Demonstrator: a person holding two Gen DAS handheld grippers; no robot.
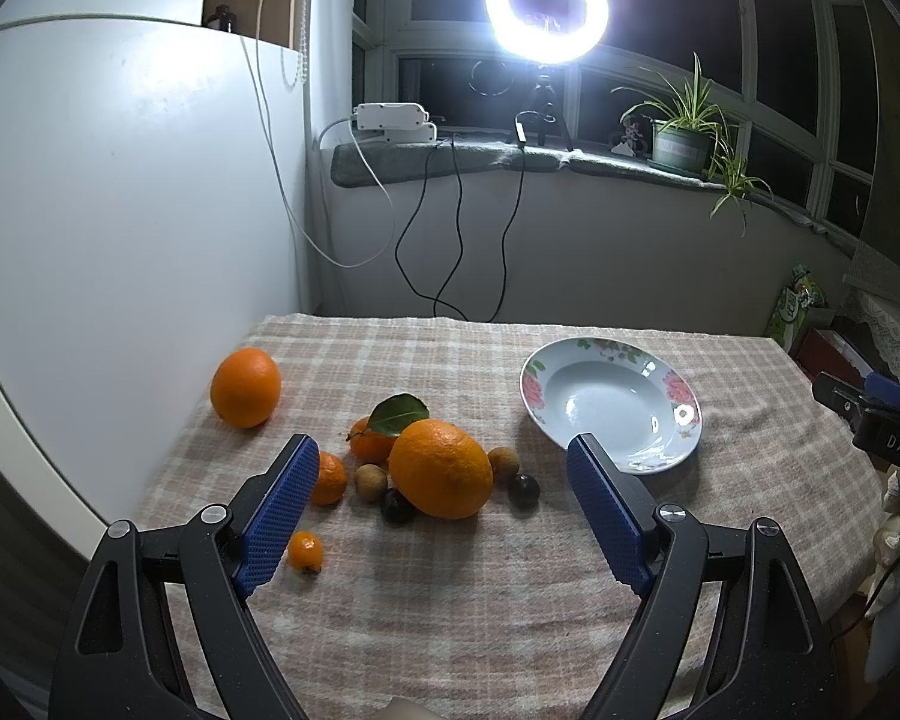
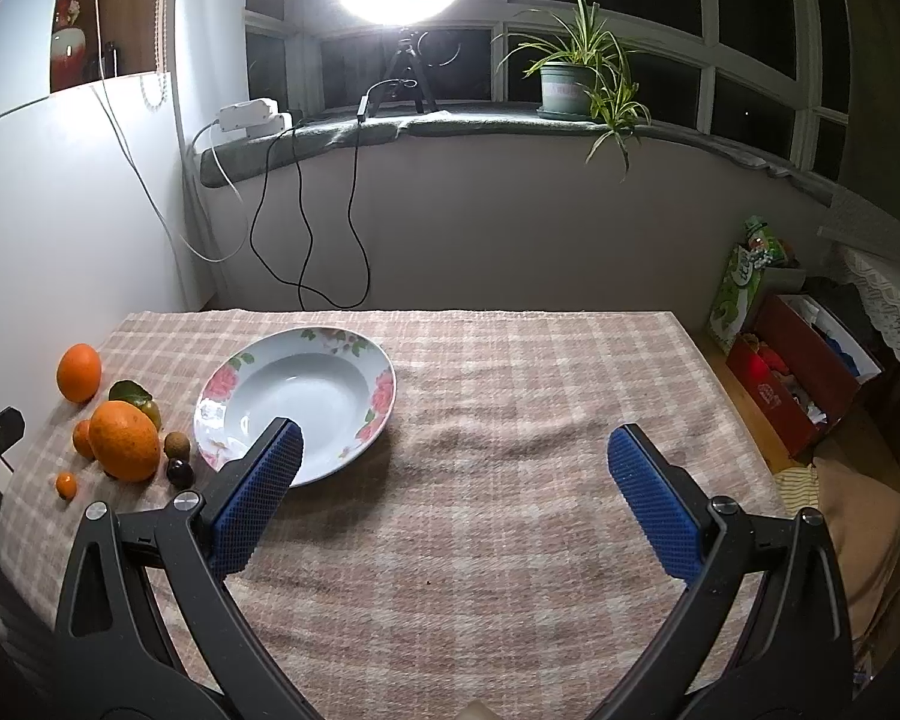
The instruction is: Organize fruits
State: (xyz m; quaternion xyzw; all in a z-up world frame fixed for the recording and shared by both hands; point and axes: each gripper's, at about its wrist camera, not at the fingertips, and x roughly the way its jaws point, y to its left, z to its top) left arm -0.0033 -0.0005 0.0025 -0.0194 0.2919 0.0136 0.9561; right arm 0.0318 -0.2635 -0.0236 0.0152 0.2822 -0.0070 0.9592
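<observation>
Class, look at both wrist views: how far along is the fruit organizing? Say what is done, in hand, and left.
Done: nothing visible; the flowered plate holds no fruit. In hand: nothing; the left gripper and right gripper are both open. Left: everything, including the big orange, the far orange and the small fruits around them on the checked cloth.
</observation>
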